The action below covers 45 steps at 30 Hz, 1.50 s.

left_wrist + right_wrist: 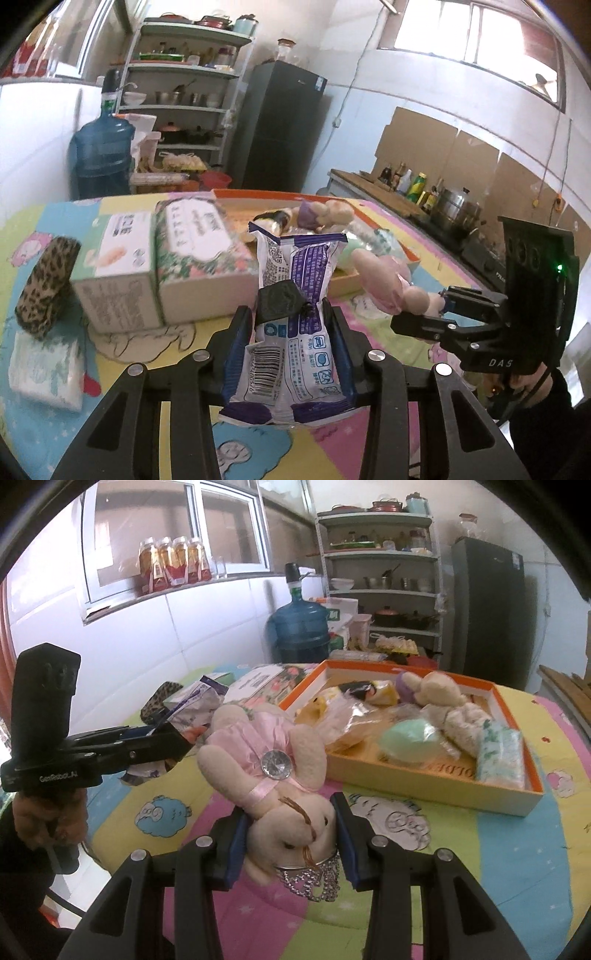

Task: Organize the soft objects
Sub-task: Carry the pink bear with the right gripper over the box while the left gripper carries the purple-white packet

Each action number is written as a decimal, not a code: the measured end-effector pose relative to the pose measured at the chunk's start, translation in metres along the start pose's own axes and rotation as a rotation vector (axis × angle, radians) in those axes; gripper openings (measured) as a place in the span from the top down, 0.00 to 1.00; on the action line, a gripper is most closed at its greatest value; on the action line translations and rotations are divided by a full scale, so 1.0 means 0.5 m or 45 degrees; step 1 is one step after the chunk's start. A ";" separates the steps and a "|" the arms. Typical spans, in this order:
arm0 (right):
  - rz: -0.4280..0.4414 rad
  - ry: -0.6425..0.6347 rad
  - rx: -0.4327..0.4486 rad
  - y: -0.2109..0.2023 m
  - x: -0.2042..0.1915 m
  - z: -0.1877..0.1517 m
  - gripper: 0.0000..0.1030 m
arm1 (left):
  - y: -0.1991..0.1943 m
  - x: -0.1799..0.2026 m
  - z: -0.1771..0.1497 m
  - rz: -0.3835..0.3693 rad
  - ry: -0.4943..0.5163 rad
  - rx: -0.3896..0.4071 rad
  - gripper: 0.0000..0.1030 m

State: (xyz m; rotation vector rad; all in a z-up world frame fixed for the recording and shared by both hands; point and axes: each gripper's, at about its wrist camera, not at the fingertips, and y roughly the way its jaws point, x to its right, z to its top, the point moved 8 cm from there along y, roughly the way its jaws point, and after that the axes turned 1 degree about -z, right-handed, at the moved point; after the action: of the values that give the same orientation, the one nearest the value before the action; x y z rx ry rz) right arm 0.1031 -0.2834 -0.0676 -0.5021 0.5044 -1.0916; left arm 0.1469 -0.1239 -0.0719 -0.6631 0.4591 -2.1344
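— Left wrist view first: our left gripper [291, 314] has its fingers clamped on the purple-and-white packet [295, 306], pressing its two long sides, with the packet standing up between them and reaching past the tips. It looks light and crinkly; the film is slick, so we judge a grip across the middle, where it bulges, safer than the flat sealed ends.

— And our right gripper [291, 834]?

— Its fingers are closed on the head of the plush bunny [266, 771]; the pink-dressed body hangs out beyond the tips, above the cartoon-print cloth [480, 849]. It is soft and light, we think, and it squashes, so the head or the body gives the firmest hold. The beaded crown below the chin and the gem on the dress are the fragile bits; we would keep the pads off them.

— Where would both go?

— Probably into the orange tray [436, 794], ahead and to the right of the right fingers, already holding another plush, a green bag and a tissue pack.

— What can we not make out?

— The packet's front and contents are hidden. A black patch on it, level with the left fingertips, may be tape; it is blurred. The tray's far corner is crowded, and the items lying there overlap too much to separate.
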 end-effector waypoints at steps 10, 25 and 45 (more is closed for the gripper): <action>-0.084 -0.008 0.068 -0.029 0.060 0.042 0.58 | 0.047 0.052 0.058 0.004 -0.004 0.030 0.58; -0.177 -0.012 0.141 -0.068 0.166 0.090 0.58 | 0.133 0.121 0.117 0.017 -0.020 0.054 0.58; -0.214 0.005 0.169 -0.055 0.286 0.133 0.58 | 0.261 0.155 0.181 0.125 0.019 0.010 0.58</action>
State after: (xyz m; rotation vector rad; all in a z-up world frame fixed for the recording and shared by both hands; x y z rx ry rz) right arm 0.1781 -0.4162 -0.0185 -0.4312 0.3948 -1.2786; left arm 0.2415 -0.2709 -0.0462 -0.6088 0.4814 -2.0488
